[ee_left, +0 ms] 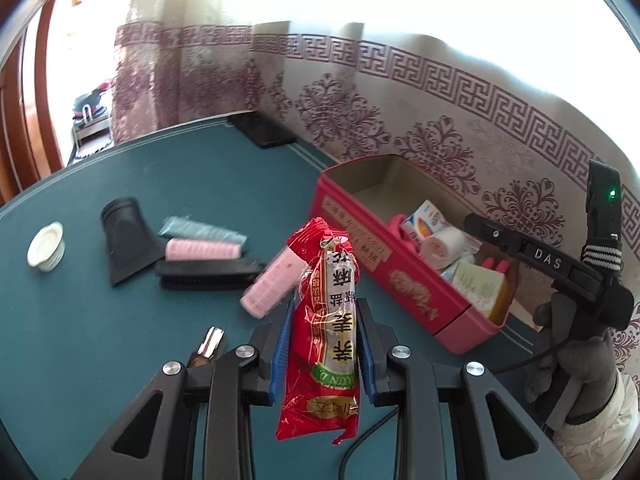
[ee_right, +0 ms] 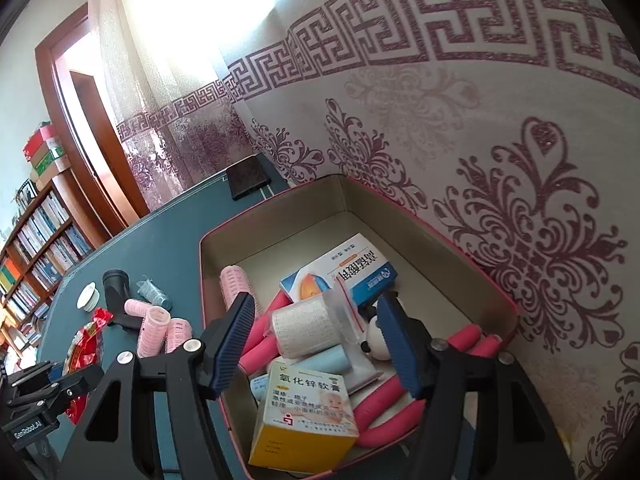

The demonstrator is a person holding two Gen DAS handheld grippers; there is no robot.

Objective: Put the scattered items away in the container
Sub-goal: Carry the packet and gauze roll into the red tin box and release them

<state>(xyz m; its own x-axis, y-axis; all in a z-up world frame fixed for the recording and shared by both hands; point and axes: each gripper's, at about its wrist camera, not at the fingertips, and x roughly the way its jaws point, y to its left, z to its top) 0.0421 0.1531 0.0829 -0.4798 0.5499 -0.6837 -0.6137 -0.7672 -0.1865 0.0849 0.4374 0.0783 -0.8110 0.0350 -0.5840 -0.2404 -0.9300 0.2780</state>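
The left tongs (ee_left: pixel 322 344) pinch the red packet (ee_left: pixel 324 320) (long axis upright); the red box (ee_left: pixel 404 280) lies to their right, under the spread right tongs (ee_right: pixel 316 344).

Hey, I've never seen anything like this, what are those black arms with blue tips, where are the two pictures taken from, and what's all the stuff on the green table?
There is no robot here. A person holds a hand tool in each hand, each with two blue-padded fingers and a wide-angle camera looking along them.

The left camera's picture shows the left gripper shut on a red snack packet. The right camera's picture shows the right gripper standing open over the red tin, holding nothing.

Inside the tin are medicine boxes, among them a yellow box, a gauze roll and pink foam rollers.

Still loose on the green table: pink hair curlers, a black nozzle, a black comb-like piece and a white cap.
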